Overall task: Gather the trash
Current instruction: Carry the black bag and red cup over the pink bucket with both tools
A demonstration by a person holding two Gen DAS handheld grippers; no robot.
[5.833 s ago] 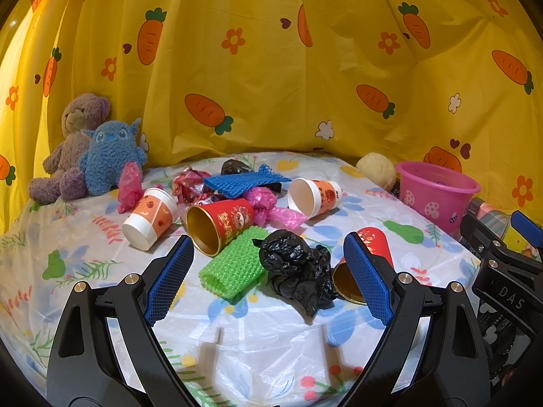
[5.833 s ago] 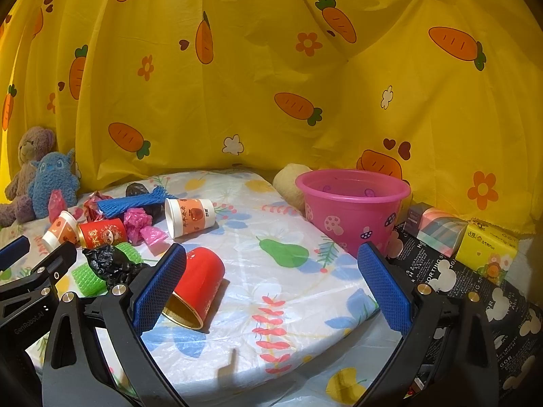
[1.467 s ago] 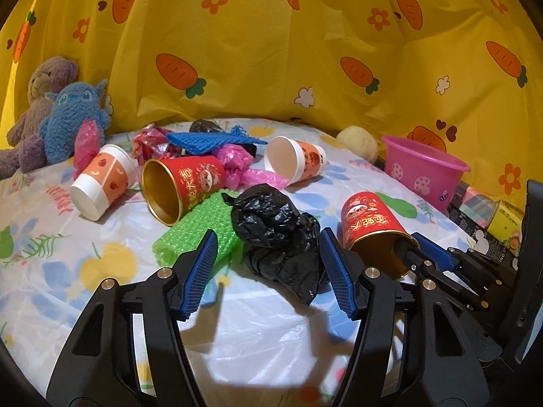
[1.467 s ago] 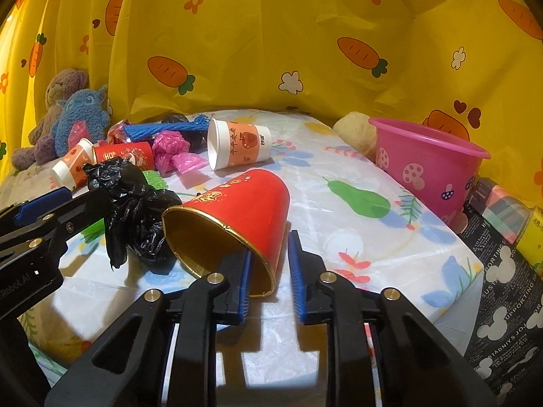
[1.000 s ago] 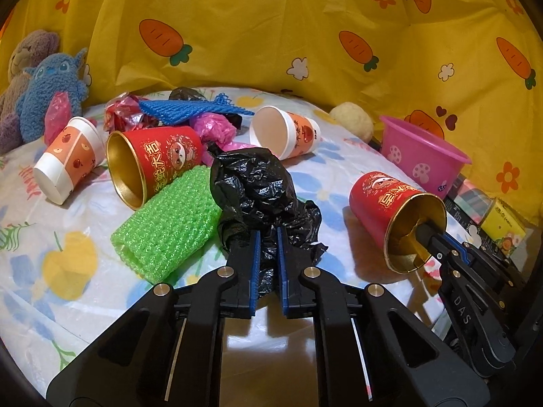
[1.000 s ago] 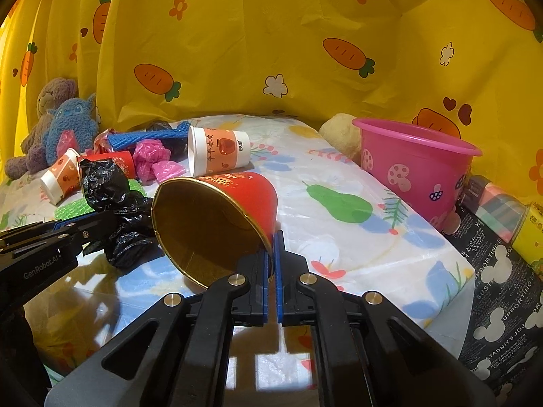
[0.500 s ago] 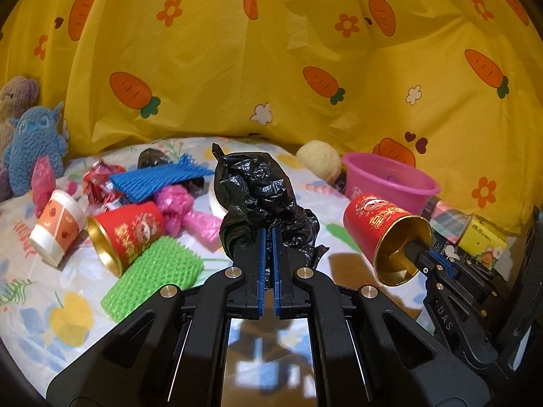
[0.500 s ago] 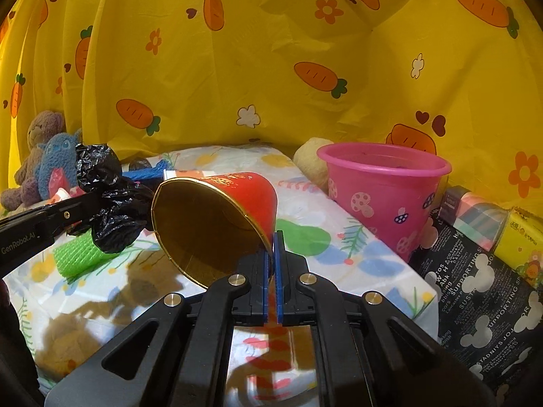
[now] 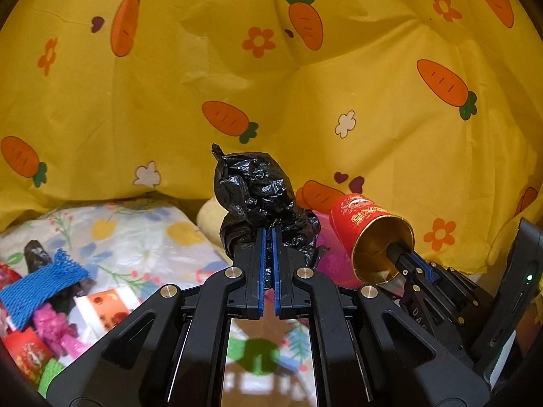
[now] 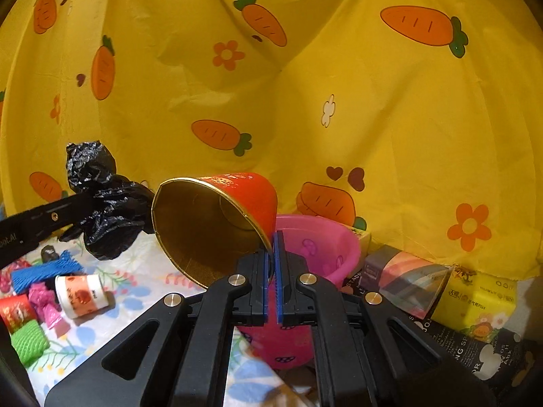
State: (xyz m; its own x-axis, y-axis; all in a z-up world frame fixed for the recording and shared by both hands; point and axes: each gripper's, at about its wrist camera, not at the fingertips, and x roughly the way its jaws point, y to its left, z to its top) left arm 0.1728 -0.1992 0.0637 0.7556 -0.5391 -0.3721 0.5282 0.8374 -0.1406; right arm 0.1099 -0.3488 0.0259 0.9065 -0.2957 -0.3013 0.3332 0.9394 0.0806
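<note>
Crinkled black plastic bag (image 9: 261, 196) pinched by left gripper (image 9: 267, 237); right gripper (image 10: 273, 240) clamps glossy red cup (image 10: 217, 217) rim.

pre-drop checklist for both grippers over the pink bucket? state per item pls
1. Left gripper grip on crumpled black plastic bag: jaws closed on it, bag off the table. Ok.
2. Right gripper grip on red paper cup with gold lining: jaws pinch its rim. Ok.
3. Cup over pink plastic bucket: cup sits in front of and above the near rim, but depth is unclear. Cannot tell.
4. Bag over bucket: in the left wrist view the bag hides most of the bucket. Cannot tell.
5. Grippers apart: bag and cup appear close or overlapping in the right wrist view. Cannot tell.
6. Bucket has room: its visible interior looks empty. Ok.
</note>
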